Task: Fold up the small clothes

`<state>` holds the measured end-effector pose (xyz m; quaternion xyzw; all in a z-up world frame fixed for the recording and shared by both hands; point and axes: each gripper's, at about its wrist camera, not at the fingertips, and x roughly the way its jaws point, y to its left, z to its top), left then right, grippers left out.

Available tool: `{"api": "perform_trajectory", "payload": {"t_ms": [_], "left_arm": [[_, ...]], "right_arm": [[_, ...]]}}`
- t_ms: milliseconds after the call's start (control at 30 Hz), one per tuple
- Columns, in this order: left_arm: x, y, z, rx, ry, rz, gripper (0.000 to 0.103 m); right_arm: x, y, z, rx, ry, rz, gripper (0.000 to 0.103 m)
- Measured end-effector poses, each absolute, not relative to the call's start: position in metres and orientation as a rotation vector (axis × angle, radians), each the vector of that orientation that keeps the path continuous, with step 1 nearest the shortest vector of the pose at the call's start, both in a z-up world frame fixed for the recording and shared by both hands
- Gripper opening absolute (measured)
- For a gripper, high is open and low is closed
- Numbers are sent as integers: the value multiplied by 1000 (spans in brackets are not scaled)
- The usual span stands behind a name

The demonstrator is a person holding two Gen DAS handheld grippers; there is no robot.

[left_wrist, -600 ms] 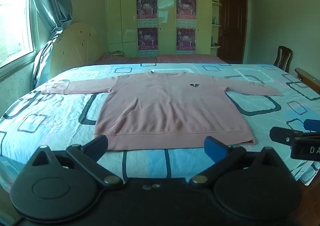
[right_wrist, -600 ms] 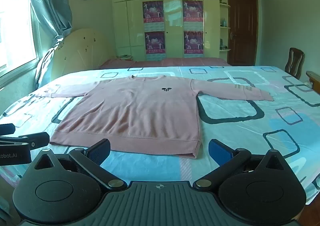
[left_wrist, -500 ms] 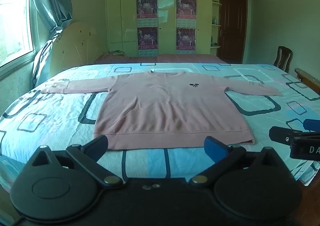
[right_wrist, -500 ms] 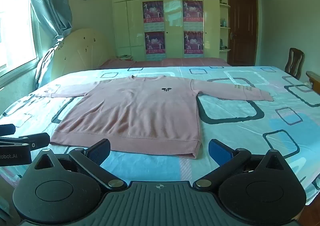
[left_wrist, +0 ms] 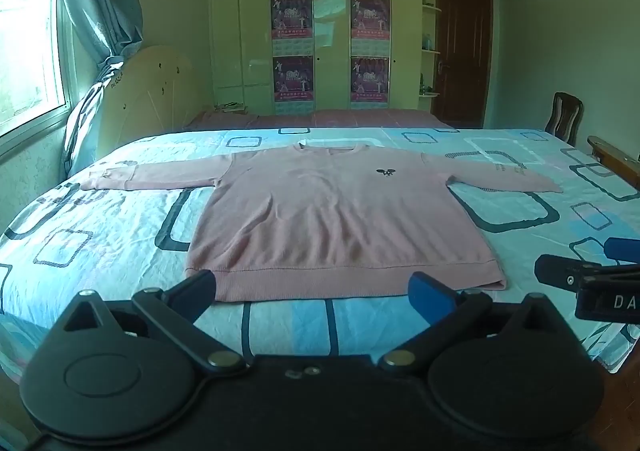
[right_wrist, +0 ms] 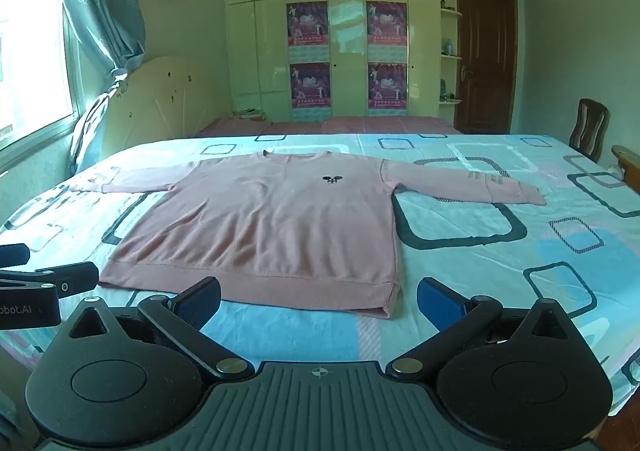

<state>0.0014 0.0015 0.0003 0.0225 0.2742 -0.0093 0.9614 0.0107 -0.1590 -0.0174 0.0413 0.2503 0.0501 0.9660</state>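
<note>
Left gripper (left_wrist: 314, 293) spread wide at six o'clock in the left wrist view, blue ribbed pads on black jointed arms, nothing between them, poised over the near edge of the bed. Pink sweater (left_wrist: 340, 219) laid flat at centre on the bedsheet (left_wrist: 100, 235), soft knit with a ribbed hem band nearest the pads, round neckline at twelve o'clock, sleeves stretched straight towards nine and three o'clock, small dark emblem on the chest. Sheet pale blue, faintly creased, printed with rounded dark rectangles. Right gripper (left_wrist: 592, 271) poking in at three o'clock, black and blocky.

Right gripper (right_wrist: 318, 297) likewise fully parted at six o'clock in the right wrist view, empty, blue pads (right_wrist: 436, 299) clear of the cloth. Pink sweater (right_wrist: 272, 223) shifted towards ten o'clock of centre, its hem corner just beyond the gap. Left gripper (right_wrist: 48, 279) at nine o'clock. Glossy cream wardrobe (right_wrist: 348, 31) at twelve o'clock, wooden chair (right_wrist: 588, 127) at two.
</note>
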Motion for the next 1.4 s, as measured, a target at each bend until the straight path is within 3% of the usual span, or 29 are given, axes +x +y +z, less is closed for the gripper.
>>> {"api": "perform_trajectory", "payload": {"t_ms": [1400], "left_arm": [[2,2,3,50,555,-12,102]], "right_arm": [[17,-158,-18,85,500,103,103]]}}
